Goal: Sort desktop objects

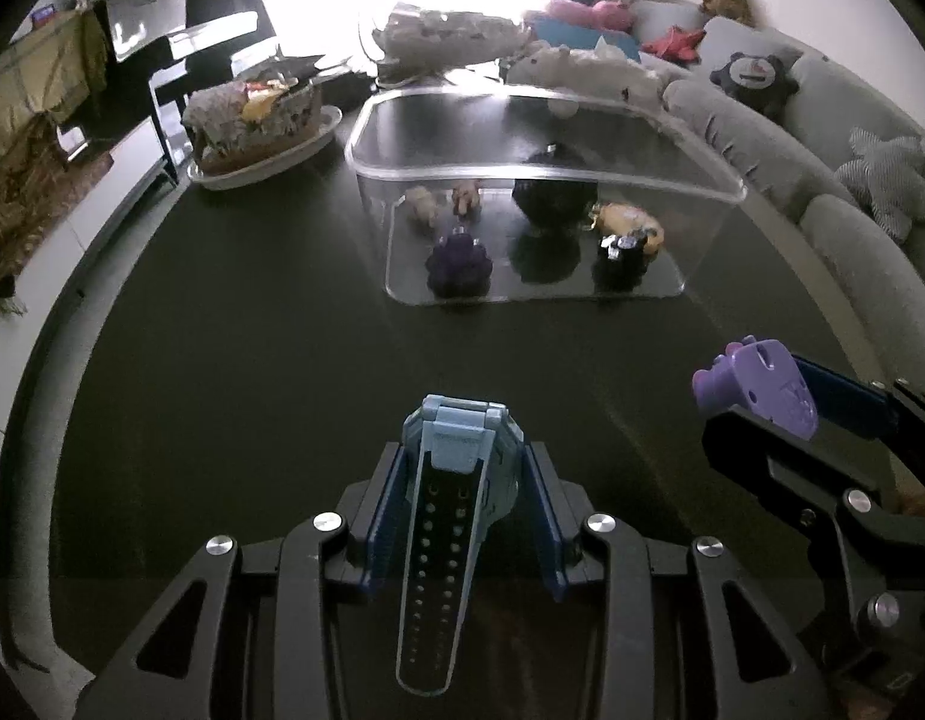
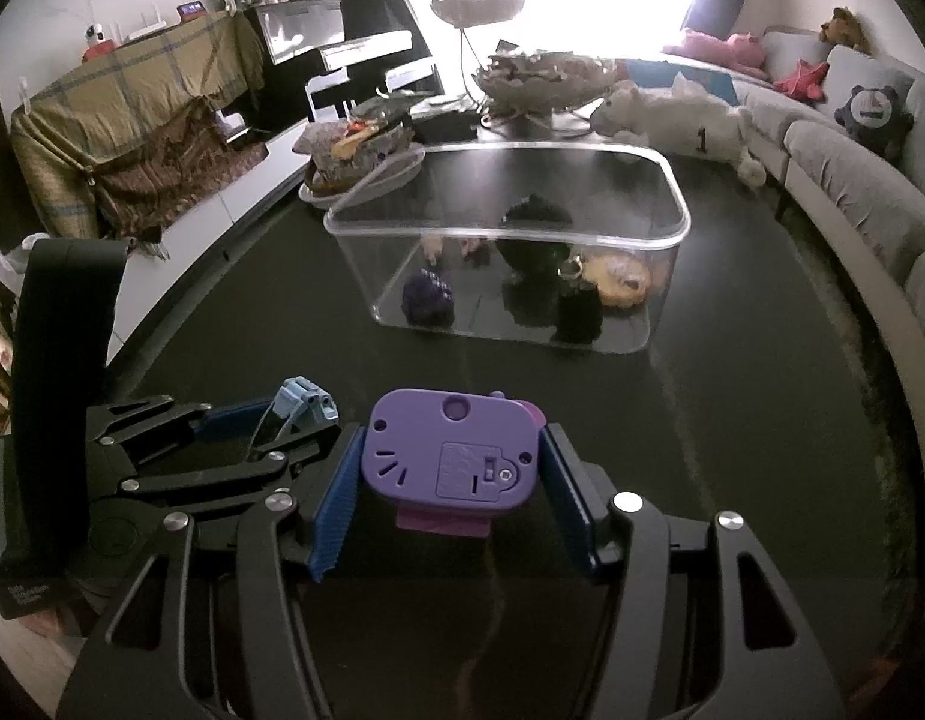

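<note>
Left wrist view: the left gripper pinches a blue watch across its case, the blue pads pressing on either flank while the perforated strap hangs back toward the camera; gripping the rigid case and not the limp strap probably keeps the watch from swinging. To its right, the right gripper carries a purple watch. In the right wrist view that gripper clamps the purple watch by its two short sides, back plate and battery cover facing up, a bit of strap poking out below; the jaws stand fairly wide only because the case is broad. The left gripper shows at the left there, the blue watch peeping from its tip. Both watches are clear of the dark table, side by side and well short of the clear bin ahead. The bin already holds small toys: a purple lumpy one, a dark round one, an orange one and others too dim to name. Beyond it stand a dish of oddments, a plush animal and a grey sofa. Holding one watch in each hand looks like a way to carry both to the bin in one trip.
</note>
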`<state>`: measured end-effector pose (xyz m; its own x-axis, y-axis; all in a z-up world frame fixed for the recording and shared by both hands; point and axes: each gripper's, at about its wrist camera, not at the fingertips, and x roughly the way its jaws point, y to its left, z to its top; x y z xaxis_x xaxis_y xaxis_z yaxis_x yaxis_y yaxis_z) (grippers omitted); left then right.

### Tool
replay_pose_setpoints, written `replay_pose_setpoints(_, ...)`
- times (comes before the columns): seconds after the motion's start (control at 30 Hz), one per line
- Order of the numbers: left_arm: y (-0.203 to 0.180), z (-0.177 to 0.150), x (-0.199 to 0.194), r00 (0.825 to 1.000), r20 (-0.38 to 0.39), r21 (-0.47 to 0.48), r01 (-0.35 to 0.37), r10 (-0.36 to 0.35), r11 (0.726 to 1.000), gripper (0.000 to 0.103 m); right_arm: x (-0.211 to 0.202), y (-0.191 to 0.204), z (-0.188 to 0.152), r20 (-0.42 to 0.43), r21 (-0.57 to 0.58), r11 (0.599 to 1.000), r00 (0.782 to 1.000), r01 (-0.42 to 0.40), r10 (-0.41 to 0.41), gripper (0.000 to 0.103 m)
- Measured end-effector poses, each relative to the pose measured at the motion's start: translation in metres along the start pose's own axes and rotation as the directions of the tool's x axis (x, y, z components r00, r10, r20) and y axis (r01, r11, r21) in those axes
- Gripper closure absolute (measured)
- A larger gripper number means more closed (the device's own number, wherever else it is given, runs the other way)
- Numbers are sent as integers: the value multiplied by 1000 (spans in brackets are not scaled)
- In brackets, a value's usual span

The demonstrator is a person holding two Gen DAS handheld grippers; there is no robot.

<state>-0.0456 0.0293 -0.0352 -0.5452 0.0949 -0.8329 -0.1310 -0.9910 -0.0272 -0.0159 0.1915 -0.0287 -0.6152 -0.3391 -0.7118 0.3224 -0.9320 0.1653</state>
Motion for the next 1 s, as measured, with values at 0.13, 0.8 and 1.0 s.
replay_pose_setpoints(0.13,-5,8,-17,999,50,24,13,-14,1000,93,-12,4,8,32,-16,1000,999,5,-4,47)
replay_pose_setpoints(0.8,-10,13,-2,998,-7,-26,69,-69,997,57,-19,-7,10,45,-14,1000,999,12,-11,47)
replay_pose_setpoints(1.0,-21,16,18,999,-19,-3,28,-28,1000,57,-2,-25,8,16,1,1000,1000,3,-3,47)
